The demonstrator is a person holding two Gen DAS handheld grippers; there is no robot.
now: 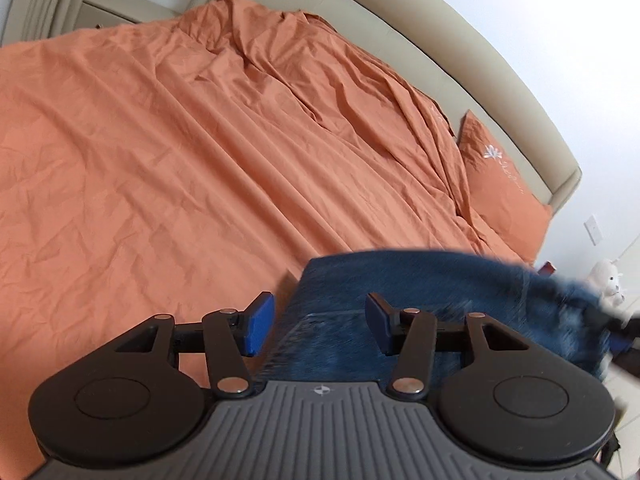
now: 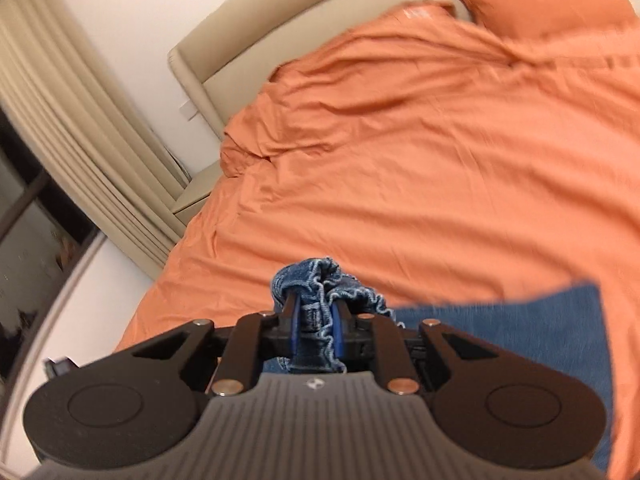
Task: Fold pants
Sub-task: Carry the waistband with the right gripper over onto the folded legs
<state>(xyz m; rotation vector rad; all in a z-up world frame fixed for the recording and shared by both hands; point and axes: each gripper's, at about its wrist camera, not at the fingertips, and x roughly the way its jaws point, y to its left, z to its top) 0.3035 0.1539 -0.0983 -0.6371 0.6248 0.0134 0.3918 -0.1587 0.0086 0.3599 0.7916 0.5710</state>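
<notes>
The pants are dark blue jeans [image 1: 432, 288] lying on an orange bed sheet [image 1: 160, 168]. In the left wrist view they spread from under my left gripper [image 1: 320, 324] to the right, blurred at the far end. My left gripper is open, its blue pads on either side of the denim's left edge, holding nothing. In the right wrist view my right gripper [image 2: 314, 324] is shut on a bunched, frayed hem of the jeans [image 2: 316, 280], and more denim [image 2: 520, 320] stretches off to the right above the sheet [image 2: 400, 160].
A beige padded headboard [image 1: 460, 40] curves along the far side of the bed. An orange pillow [image 1: 504, 184] lies at the right. A white soft toy [image 1: 610, 280] sits beyond the bed. Beige curtains [image 2: 68, 120] and a dark window [image 2: 28, 240] stand at the left.
</notes>
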